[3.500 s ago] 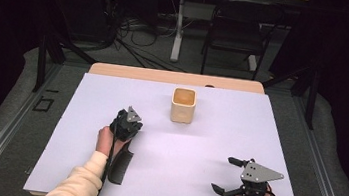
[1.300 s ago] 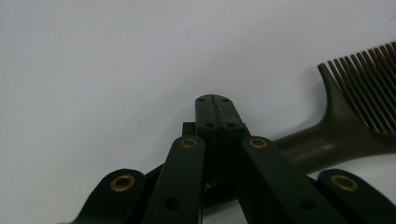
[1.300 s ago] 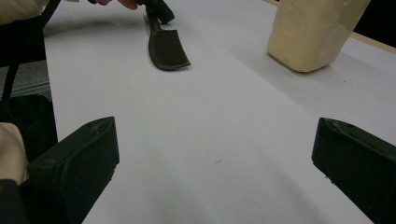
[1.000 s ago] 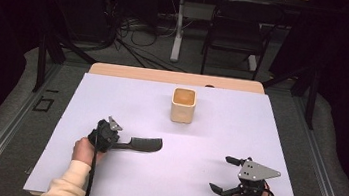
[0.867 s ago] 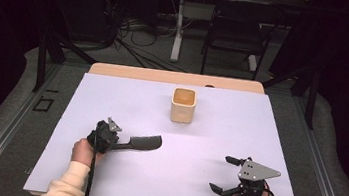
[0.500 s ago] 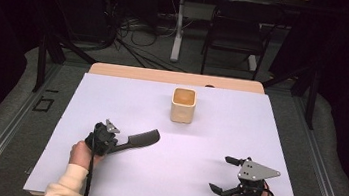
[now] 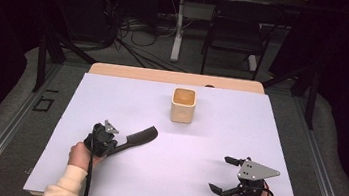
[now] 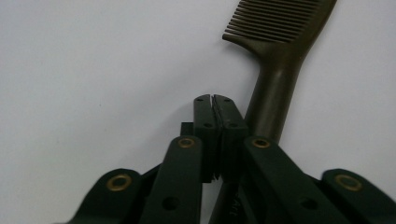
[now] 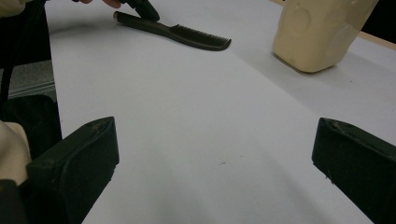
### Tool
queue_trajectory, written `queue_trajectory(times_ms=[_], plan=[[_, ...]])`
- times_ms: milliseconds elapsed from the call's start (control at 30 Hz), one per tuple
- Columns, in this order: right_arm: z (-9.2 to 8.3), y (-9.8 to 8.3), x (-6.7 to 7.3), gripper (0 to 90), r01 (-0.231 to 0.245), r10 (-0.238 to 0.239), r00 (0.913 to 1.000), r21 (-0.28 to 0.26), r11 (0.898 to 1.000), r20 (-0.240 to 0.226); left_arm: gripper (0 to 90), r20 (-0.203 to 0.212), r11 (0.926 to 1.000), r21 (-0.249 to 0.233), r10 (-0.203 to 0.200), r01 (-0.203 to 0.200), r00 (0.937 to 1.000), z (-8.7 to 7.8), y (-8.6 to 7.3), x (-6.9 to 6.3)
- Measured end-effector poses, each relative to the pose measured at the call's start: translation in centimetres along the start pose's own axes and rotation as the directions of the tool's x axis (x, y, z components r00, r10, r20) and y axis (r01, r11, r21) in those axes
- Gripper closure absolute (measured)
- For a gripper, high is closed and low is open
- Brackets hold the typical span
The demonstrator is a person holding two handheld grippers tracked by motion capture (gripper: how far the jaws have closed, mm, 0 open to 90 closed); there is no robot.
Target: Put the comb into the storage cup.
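A dark comb (image 7: 136,136) lies flat on the white table sheet (image 7: 208,132), teeth end pointing up-right. My left gripper (image 7: 114,147) rests against its handle end. In the left gripper view the left gripper (image 8: 214,100) has its jaws together but for a hairline slit, having just eased apart a touch, with nothing between them. There the comb (image 8: 274,79) runs along the right jaw and under it. My right gripper (image 7: 219,174) rests near the front right edge, open and empty. In the right gripper view the right gripper (image 9: 215,135) faces the comb (image 9: 182,32) and the left gripper (image 9: 142,9).
A beige square cup (image 7: 183,105) stands upright at the middle back of the sheet, also the cup (image 9: 322,32) at upper right in the right gripper view. A wooden table edge (image 7: 175,77) lies behind. Chair and cables sit on the floor beyond.
The comb has swung on the sheet: its toothed end turned from pointing right to pointing up-right, pivoting at my left gripper. The right gripper has not moved.
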State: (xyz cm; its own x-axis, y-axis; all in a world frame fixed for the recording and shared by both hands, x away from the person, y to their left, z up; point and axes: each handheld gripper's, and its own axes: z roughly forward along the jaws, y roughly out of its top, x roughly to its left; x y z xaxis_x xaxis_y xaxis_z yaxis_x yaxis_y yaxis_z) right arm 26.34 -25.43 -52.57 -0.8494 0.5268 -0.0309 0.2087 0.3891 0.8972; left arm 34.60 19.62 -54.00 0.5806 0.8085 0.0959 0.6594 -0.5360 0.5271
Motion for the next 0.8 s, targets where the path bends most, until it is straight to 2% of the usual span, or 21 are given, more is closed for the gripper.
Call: queue_trajectory(times_ms=[167,233,267,300,333,433,533,600,633,667,700,733,800], plan=[[0.0,0.0,0.0,0.4,-0.001,0.001,1.0,0.001,1.0,-0.002,73.6,0.002,0.9995,-0.029,-0.013,0.013,0.9999,-0.6,0.3,0.5],[0.0,0.0,0.0,0.4,-0.002,0.002,1.0,0.002,1.0,-0.003,64.2,0.002,0.9987,-0.046,-0.023,0.023,0.9997,-0.9,0.4,0.7],[0.1,0.0,0.0,0.4,-0.004,0.004,1.0,0.002,1.0,-0.005,57.9,-0.016,0.998,-0.058,-0.026,0.026,0.9995,-1.2,0.6,0.8],[0.1,0.0,0.0,0.4,-0.004,0.004,1.0,0.002,1.0,-0.005,53.7,-0.016,0.998,-0.058,-0.026,0.026,0.9995,-1.2,0.6,0.8],[0.0,0.0,0.0,0.4,-0.005,0.005,1.0,0.003,1.0,-0.005,53.7,-0.021,0.9977,-0.062,-0.03,0.029,0.9993,-1.3,0.7,0.8],[0.0,0.0,0.0,0.3,-0.007,0.007,1.0,-0.001,1.0,-0.007,39.1,-0.027,0.9976,-0.067,-0.02,0.018,0.9994,-1.5,0.9,0.7],[0.0,0.0,0.0,0.3,-0.008,0.008,0.9999,0.004,1.0,-0.011,29.7,-0.002,0.9967,-0.08,0.013,-0.013,0.9999,-2.0,1.0,0.6],[0.0,0.0,0.0,0.3,-0.009,0.009,0.9999,0.002,1.0,-0.01,24.1,0.009,0.997,-0.068,0.038,-0.038,0.9992,-2.1,1.2,0.4],[0.0,0.0,0.0,0.3,-0.009,0.009,0.9999,0.002,1.0,-0.01,19.6,0.009,0.997,-0.068,0.038,-0.038,0.9992,-2.1,1.2,0.4],[0.0,-0.1,0.0,0.3,-0.013,0.013,0.9999,0.003,1.0,-0.009,17.4,0.011,0.9965,-0.059,0.06,-0.059,0.9981,-2.3,1.4,0.0],[0.0,-0.1,0.0,0.3,-0.013,0.013,0.9999,0.003,1.0,-0.009,16.6,0.011,0.9965,-0.059,0.06,-0.059,0.9981,-2.3,1.4,0.0],[0.0,-0.1,-0.1,0.2,-0.015,0.015,0.9998,0.004,1.0,-0.011,15.3,0.035,0.995,-0.057,0.084,-0.082,0.9959,-2.4,1.6,-0.4],[0.0,-0.1,0.0,0.2,-0.014,0.014,0.9998,0.004,1.0,-0.013,12.1,0.038,0.9946,-0.057,0.089,-0.086,0.9953,-2.4,1.7,-0.6]])
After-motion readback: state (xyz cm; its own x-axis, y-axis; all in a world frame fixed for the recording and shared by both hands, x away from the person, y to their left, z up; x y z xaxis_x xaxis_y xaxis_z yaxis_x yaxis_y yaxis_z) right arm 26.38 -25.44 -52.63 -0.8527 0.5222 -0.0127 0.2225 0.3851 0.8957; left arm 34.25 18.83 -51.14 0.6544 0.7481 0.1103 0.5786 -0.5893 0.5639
